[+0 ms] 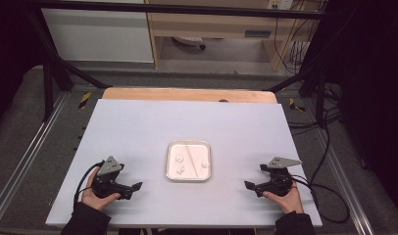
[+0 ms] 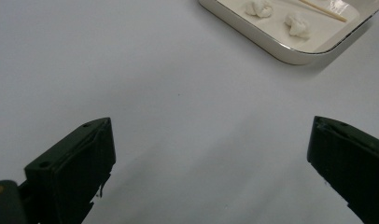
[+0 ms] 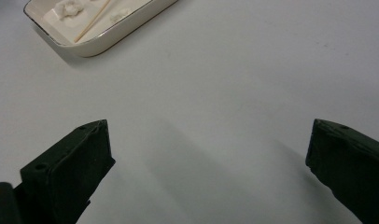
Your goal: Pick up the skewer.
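Left gripper view: tray (image 2: pixel 290 49) cut off at top edge, holding white lumps (image 2: pixel 297 24) of unclear material and a thin stick (image 2: pixel 323 10). Both grippers' fingers spread wide, empty, over bare worktop (image 2: pixel 155 84).

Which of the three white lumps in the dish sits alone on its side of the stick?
The lump on the right of the stick; the other two, and, lie together on its left in the dish.

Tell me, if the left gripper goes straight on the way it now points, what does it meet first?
Probably the white tray: the left gripper points toward its near-left corner over bare table, though it may just pass its near edge.
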Demonstrator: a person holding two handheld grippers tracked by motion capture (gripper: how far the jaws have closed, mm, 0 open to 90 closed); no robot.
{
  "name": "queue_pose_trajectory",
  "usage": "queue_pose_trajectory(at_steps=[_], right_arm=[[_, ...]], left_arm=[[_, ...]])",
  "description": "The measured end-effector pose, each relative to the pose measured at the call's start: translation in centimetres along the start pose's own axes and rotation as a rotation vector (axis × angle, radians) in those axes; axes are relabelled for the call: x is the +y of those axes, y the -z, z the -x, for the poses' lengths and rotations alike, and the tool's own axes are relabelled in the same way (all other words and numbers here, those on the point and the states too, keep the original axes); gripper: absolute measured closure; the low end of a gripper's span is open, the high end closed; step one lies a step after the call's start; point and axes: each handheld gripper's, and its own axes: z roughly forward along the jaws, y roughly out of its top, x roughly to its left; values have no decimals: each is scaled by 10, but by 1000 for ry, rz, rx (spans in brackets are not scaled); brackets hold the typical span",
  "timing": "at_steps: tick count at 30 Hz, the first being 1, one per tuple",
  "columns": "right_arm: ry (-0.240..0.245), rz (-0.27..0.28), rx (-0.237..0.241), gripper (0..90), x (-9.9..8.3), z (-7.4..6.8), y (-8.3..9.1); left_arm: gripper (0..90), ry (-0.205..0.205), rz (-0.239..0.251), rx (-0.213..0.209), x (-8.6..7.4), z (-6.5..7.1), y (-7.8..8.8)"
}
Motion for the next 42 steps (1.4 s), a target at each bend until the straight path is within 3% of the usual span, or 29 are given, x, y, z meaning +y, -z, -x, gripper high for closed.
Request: queue_pose_trajectory(at_steps=[11,22,35,42], right_arm=[[2,-13,-13,9,0,0,0],[2,-16,-25,8,1,1,0],[11,-29,-28,8,0,1,-1],[12,-31,-26,10,0,1,-1]], left_arm=[[19,3,12,-21,6,4,1],[104,-3,-14,2,16,13,-7],[342,-21,-13,14,30,28,-14],[575,-19,-11,-4,42,35,-19]])
